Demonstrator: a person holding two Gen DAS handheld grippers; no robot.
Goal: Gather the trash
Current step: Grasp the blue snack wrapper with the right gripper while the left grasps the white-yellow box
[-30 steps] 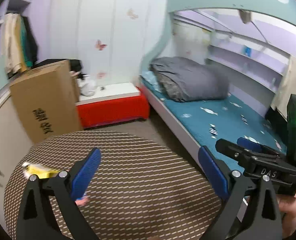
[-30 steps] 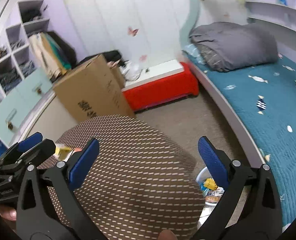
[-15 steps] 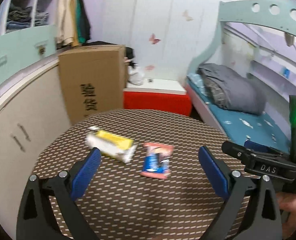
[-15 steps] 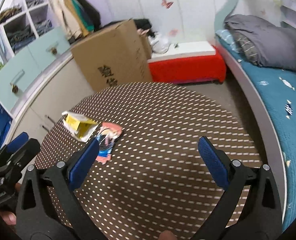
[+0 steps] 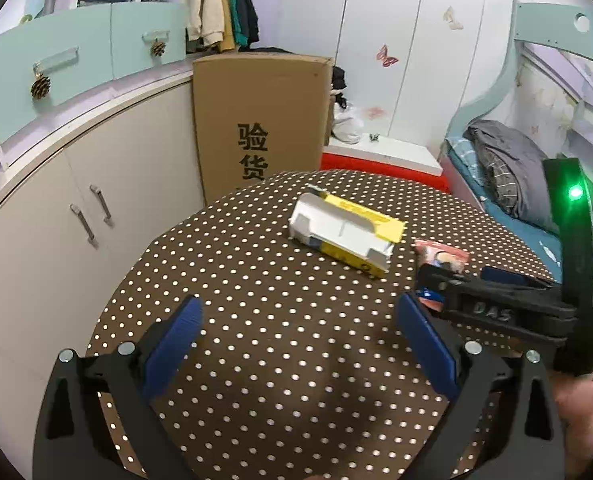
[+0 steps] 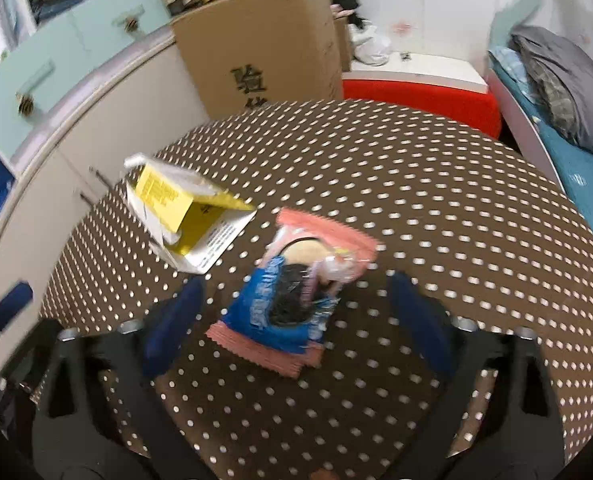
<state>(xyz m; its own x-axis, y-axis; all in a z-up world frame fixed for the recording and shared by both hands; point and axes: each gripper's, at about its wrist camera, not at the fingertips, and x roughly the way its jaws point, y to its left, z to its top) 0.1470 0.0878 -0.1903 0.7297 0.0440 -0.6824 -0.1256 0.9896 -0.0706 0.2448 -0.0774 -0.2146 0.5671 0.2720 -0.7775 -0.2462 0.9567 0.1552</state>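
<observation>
One wrapper (image 6: 296,280) between open jaws

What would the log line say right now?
step: reach trash | right gripper: open, jaws just closing around snack wrapper, no grip | left gripper: open, empty | yellow box: on table

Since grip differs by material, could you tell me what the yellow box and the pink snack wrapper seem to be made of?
Yellow box: thin matte cardboard, judging by its creased open flaps. Pink snack wrapper: probably glossy plastic film, given its serrated crimped ends and shiny crinkles.
</observation>
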